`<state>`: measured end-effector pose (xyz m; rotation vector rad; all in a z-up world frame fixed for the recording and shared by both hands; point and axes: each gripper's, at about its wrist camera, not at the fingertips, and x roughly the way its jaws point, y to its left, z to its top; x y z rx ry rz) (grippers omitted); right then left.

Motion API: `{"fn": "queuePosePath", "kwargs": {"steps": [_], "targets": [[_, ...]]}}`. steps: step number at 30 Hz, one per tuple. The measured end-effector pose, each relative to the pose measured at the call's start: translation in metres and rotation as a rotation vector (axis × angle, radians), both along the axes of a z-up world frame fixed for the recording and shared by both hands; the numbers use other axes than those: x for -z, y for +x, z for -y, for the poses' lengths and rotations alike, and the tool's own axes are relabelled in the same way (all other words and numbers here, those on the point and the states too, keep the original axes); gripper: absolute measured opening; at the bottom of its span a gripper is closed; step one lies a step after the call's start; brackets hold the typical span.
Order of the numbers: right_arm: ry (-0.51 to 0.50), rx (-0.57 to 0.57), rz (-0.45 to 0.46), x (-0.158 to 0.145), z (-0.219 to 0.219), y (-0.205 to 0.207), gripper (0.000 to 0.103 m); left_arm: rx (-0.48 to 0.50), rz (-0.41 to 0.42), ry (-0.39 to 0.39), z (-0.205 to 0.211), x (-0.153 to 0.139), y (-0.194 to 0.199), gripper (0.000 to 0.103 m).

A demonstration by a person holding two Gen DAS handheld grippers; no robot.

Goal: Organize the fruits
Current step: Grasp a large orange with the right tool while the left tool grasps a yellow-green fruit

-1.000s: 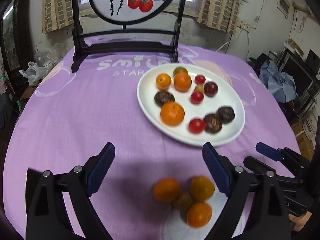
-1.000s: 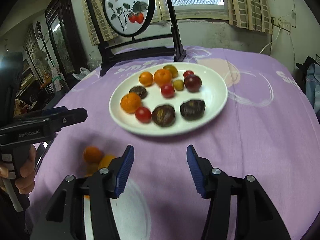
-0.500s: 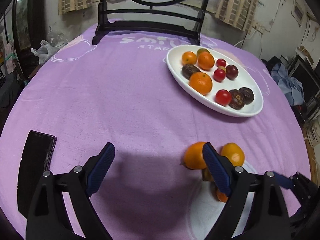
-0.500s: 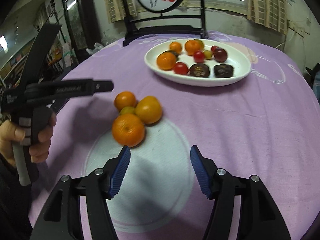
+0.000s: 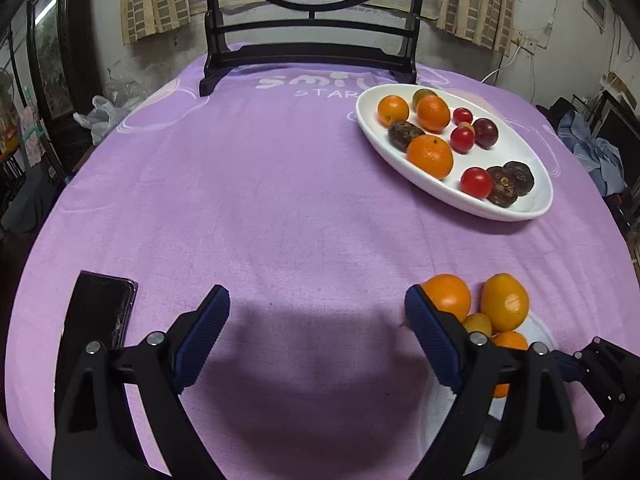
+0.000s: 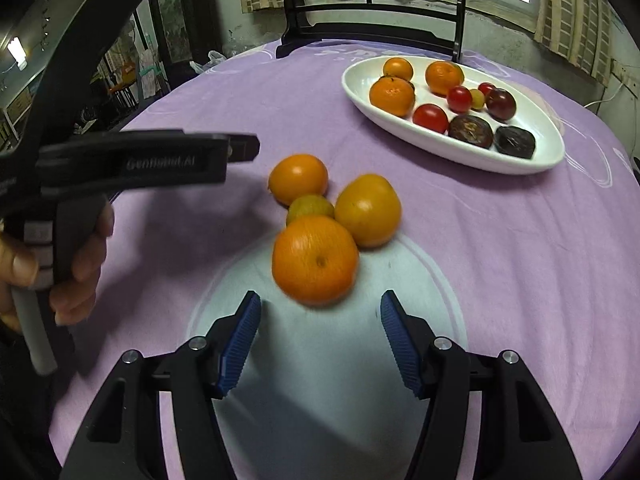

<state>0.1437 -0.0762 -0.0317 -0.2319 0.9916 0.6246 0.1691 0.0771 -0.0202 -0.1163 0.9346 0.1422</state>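
Observation:
A cluster of three oranges and a small yellow-green fruit (image 6: 310,207) lies on the purple tablecloth. The nearest orange (image 6: 315,260) sits just ahead of my open, empty right gripper (image 6: 320,340). The cluster also shows in the left wrist view (image 5: 504,307), right of and partly hidden behind my open, empty left gripper (image 5: 316,332). A white oval plate (image 5: 532,210) holds oranges, red tomatoes and dark fruits; it also shows in the right wrist view (image 6: 554,160). The left gripper appears at the left of the right wrist view (image 6: 244,148).
A black phone (image 5: 96,312) lies on the cloth at the near left. A dark wooden screen stand (image 5: 308,56) with a painted round panel stands at the table's far edge. A pale round print (image 6: 332,360) on the cloth lies under the right gripper.
Both grippers have pulled back toward the near side of the table. The plate now looks farther off and the orange cluster sits closer in front of the right gripper. Both stay open.

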Motion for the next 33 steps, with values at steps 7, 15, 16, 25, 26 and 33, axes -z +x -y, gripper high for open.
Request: {"fn": "queuePosePath", "kwargs": {"steps": [7,15,16,25,26,33], "targets": [[0.059,0.014,-0.031,-0.002,-0.004,0.020,0.043,-0.009,-0.021,-0.037,-0.004,0.005,0.002,0.087],[0.141,0.094,-0.033,-0.011,0.038,0.023,0.043,0.021,-0.030,-0.029,0.004,0.008,0.001,0.087],[0.144,0.110,-0.024,-0.013,0.046,0.022,0.043,0.024,-0.032,-0.026,0.005,0.008,0.001,0.087],[0.176,0.198,-0.048,-0.008,0.090,0.030,0.043,0.074,-0.005,-0.011,0.019,0.004,-0.007,0.087],[0.174,0.202,-0.051,-0.007,0.090,0.031,0.043,0.089,0.001,-0.013,0.023,0.003,-0.009,0.087],[0.101,0.221,0.003,-0.009,0.092,0.031,0.043,0.152,-0.022,-0.034,0.051,0.009,-0.027,0.087]]}}
